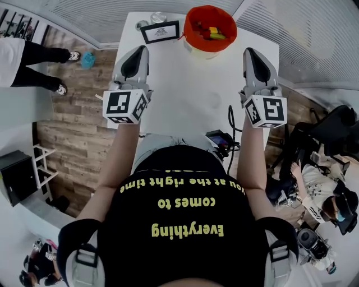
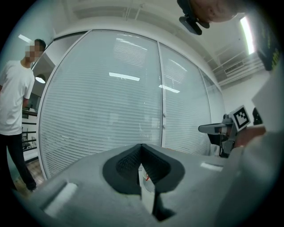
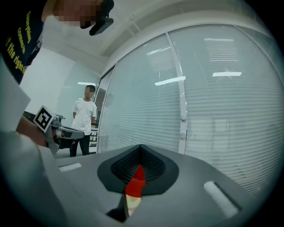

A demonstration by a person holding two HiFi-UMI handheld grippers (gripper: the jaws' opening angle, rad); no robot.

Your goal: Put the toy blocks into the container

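A red container (image 1: pixel 190 35) stands at the far end of the white table (image 1: pixel 185 89), with several toy blocks (image 1: pixel 212 32) inside it, yellow and red among them. My left gripper (image 1: pixel 140 49) hovers level over the table's left side, jaws together with nothing between them; in the left gripper view its tips (image 2: pixel 142 146) meet. My right gripper (image 1: pixel 251 51) is held level at the table's right side, just right of the container, also shut and empty. In the right gripper view its tips (image 3: pixel 141 148) meet, and the red container (image 3: pixel 134 182) shows through the slit below them.
A black-framed sign (image 1: pixel 160 32) and a small round object (image 1: pixel 159 17) sit at the table's far left. Glass walls with blinds (image 2: pixel 115 102) lie beyond. One person (image 1: pixel 33 61) stands at the left and another (image 1: pixel 320 185) sits at the right. A black cable (image 1: pixel 230 120) hangs at the near edge.
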